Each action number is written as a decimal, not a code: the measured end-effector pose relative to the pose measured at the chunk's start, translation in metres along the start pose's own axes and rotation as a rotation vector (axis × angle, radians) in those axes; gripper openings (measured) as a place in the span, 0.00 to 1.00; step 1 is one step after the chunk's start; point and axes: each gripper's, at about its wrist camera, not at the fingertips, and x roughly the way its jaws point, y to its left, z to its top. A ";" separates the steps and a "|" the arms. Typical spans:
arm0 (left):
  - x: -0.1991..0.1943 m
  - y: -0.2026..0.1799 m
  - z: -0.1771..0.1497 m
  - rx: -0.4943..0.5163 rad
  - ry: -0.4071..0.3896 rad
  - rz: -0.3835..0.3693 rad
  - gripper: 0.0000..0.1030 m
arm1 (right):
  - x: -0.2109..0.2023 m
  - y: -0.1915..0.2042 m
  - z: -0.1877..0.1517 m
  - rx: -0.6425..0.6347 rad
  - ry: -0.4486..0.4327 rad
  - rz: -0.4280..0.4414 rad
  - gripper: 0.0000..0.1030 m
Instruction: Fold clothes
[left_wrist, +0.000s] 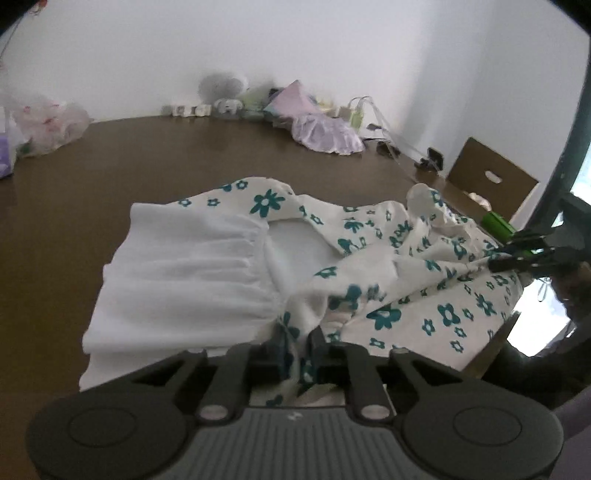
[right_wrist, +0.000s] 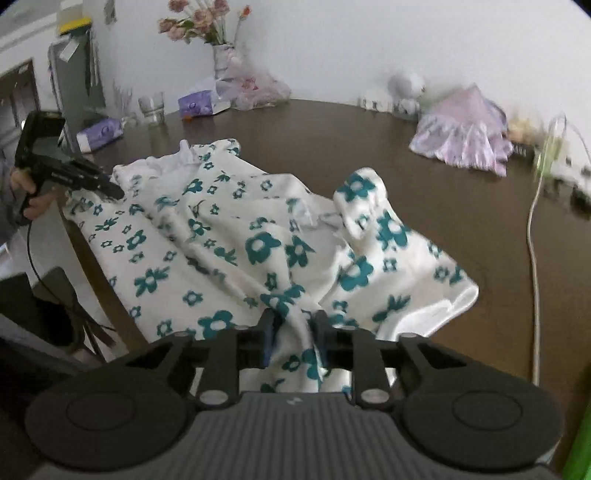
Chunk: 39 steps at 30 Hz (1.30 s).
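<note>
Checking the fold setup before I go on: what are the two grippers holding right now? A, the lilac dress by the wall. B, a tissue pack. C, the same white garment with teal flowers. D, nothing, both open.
C: the left gripper and right gripper each have their jaws closed on the white garment with teal flowers.

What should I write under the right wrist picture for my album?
Right gripper pinching the flowery cloth on a brown table, left gripper holding its far side.
</note>
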 end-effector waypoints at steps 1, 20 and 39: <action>-0.003 -0.004 0.004 -0.001 -0.005 0.025 0.36 | -0.006 0.004 0.006 -0.017 -0.041 0.005 0.34; 0.039 -0.036 0.072 0.097 -0.069 0.074 0.65 | -0.011 -0.035 0.068 -0.062 -0.103 0.025 0.56; 0.142 0.098 0.142 0.072 0.135 -0.199 0.51 | 0.124 -0.126 0.118 -0.056 0.255 0.212 0.34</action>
